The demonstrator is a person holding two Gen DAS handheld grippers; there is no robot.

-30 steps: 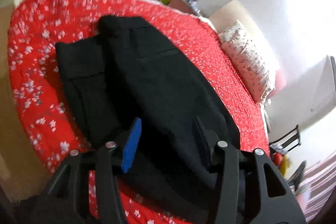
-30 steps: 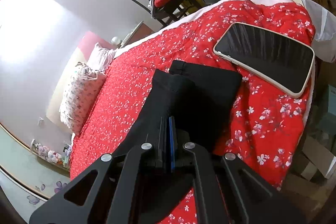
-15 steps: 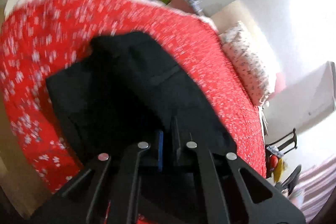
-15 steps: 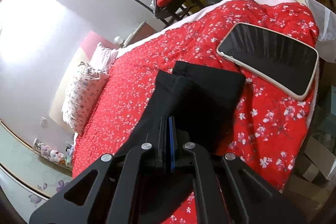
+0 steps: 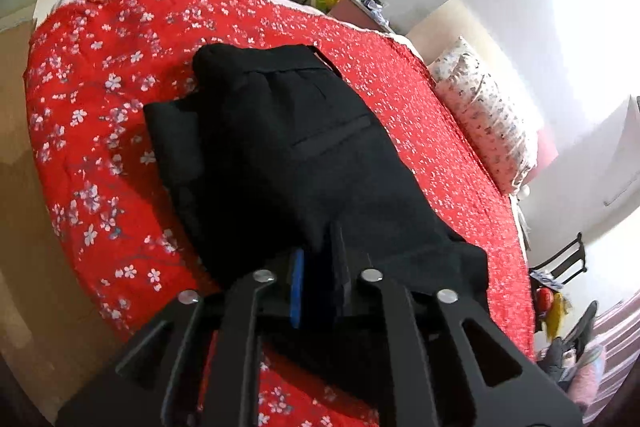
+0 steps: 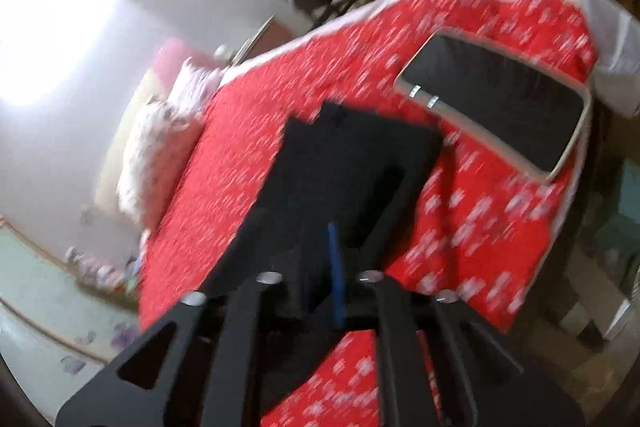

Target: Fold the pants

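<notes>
No brand, label or writing can be read anywhere. The black pants [image 5: 304, 163] lie on the red flowered bedspread [image 5: 100, 131], waistband end far from the left camera, leg ends [image 6: 360, 151] near a dark phone [image 6: 500, 107]. The left gripper [image 5: 320, 259] pinches a fold of the cloth, its jaws just beginning to part. The right gripper [image 6: 352, 227] is opening, jaws spread with pants cloth between them; its fingertips are lost against the black cloth, and the right view is blurred
</notes>
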